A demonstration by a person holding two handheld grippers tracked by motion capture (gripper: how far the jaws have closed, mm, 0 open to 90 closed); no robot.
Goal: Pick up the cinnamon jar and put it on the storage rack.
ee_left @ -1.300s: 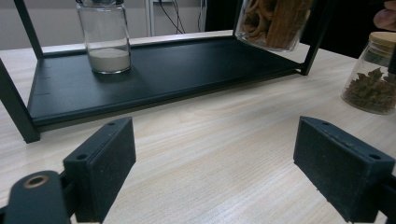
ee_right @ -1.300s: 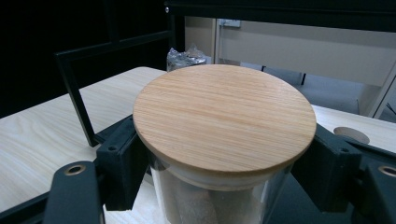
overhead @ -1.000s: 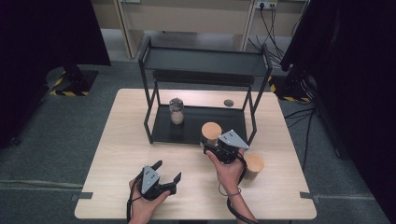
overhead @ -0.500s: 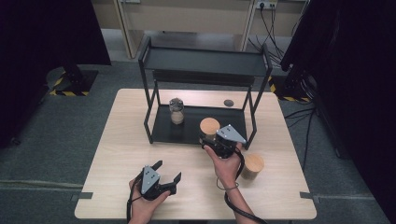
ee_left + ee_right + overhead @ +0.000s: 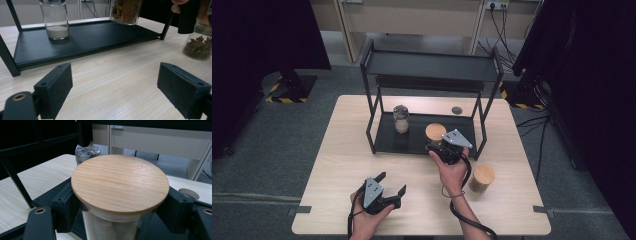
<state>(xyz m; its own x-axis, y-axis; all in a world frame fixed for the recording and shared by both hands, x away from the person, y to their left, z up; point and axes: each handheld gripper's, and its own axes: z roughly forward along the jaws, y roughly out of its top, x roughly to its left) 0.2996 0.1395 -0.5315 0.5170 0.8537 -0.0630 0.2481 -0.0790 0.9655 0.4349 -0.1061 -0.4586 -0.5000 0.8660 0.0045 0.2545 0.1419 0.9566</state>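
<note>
While clamped jar [image 5: 120, 195] hides its contents, left gripper view reveals sticks.

Powder jar [image 5: 401, 119] (on shelf [image 5: 412, 142]), star-anise jar [image 5: 481, 178]

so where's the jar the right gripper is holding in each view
High view: the held jar is at centre, over the rack's lower shelf, in front of the right gripper.
Left gripper view: top centre, its glass body with brown sticks just above the shelf.
Right gripper view: centre, the wooden lid between the fingers.
Shared landmark: the small jar with white powder on the shelf.
</note>
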